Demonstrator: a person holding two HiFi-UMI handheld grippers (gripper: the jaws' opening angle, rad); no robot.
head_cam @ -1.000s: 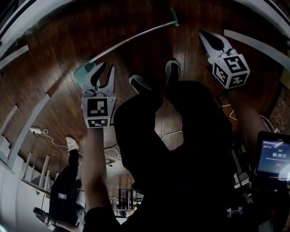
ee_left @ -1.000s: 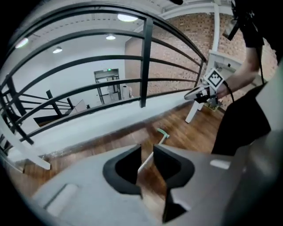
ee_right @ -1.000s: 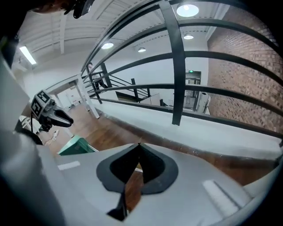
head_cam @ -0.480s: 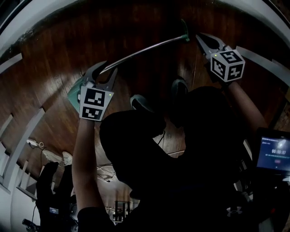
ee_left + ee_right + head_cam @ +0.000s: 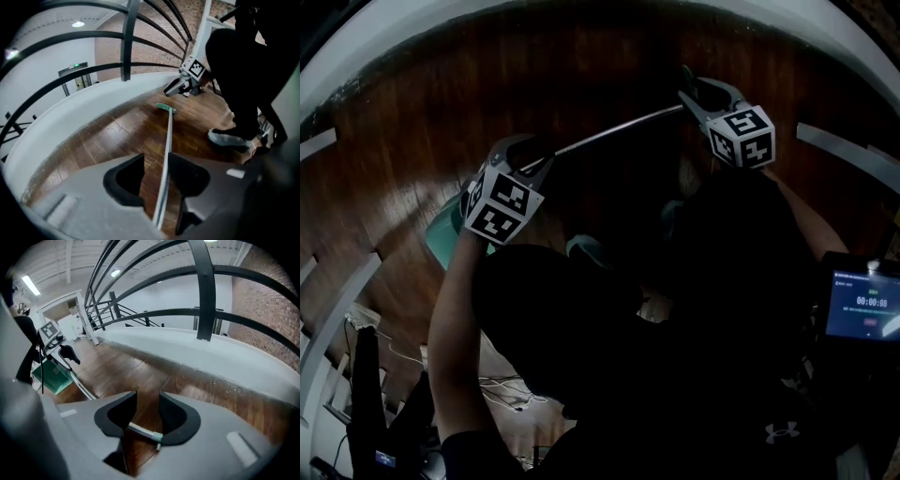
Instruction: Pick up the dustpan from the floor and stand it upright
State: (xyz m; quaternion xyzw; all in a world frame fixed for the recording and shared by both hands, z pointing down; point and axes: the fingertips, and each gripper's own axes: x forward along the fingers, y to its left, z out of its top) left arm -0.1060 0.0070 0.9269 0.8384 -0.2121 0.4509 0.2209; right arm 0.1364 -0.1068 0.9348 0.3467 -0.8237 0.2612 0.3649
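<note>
both ends of the long metal handle [image 5: 609, 134] of the dustpan [image 5: 442, 236] sit between parted jaws. the dustpan lies flat on the dark wooden floor [image 5: 403, 141], its green pan toward the left, near the floor's curved white edge, and the handle runs off to the right, ending in a green tip [image 5: 165, 108]. the left gripper [image 5: 156, 161] has just been opening its jaws; they stand well apart with the handle passing between them, close by one jaw, not pinched. the right gripper [image 5: 147, 404] has just been opening too; its jaws stand moderately apart, and the tip end of the handle lies across the gap, ungripped. a grey shoe [image 5: 227, 137] stands on the floor near the handle.
</note>
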